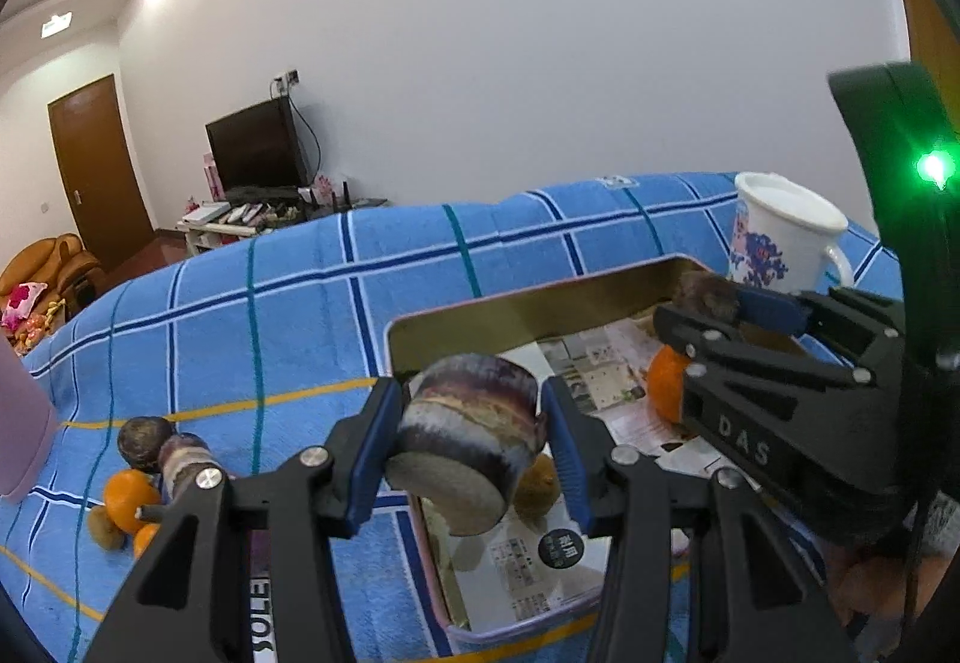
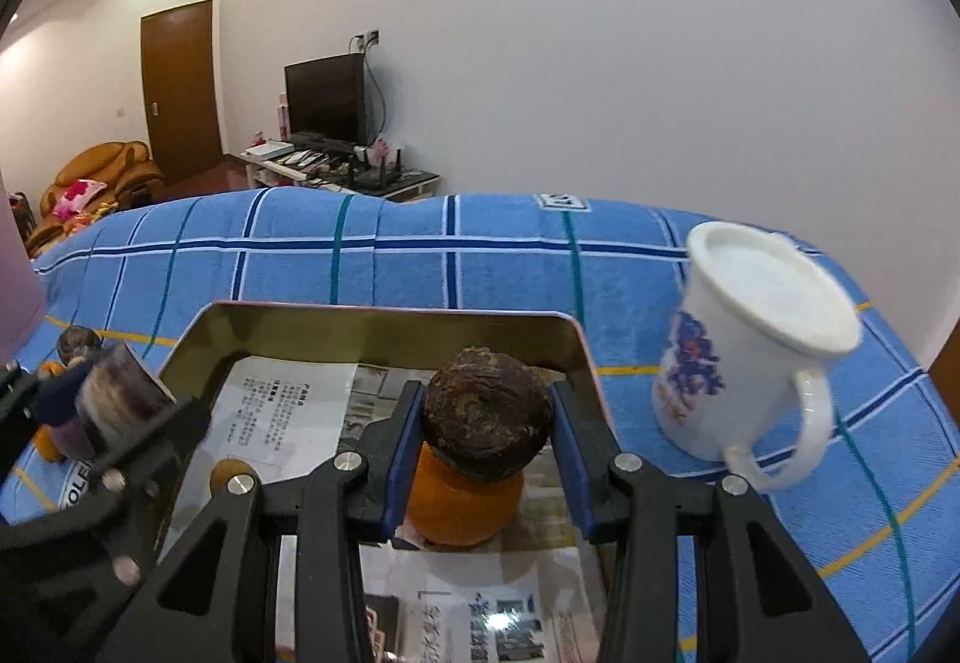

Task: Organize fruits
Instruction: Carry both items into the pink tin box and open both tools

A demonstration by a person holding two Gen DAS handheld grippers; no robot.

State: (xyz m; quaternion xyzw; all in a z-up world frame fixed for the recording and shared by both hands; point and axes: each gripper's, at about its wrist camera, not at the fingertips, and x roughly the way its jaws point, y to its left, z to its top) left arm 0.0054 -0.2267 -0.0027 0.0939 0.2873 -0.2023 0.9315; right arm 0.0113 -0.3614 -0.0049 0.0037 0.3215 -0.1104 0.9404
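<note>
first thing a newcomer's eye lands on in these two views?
The two loaded grippers over the paper-lined metal tray: the left gripper clamps a purple-and-cream cut cylinder, and the right gripper clamps a dark brown round fruit above an orange. Next, the white mug, right of the tray on the blue plaid cloth.

bright ceiling lights wash the white wall (image 1: 540, 33), fisheye bending darkens corners, and a green lamp (image 1: 933, 166) flares at the right edge.
</note>
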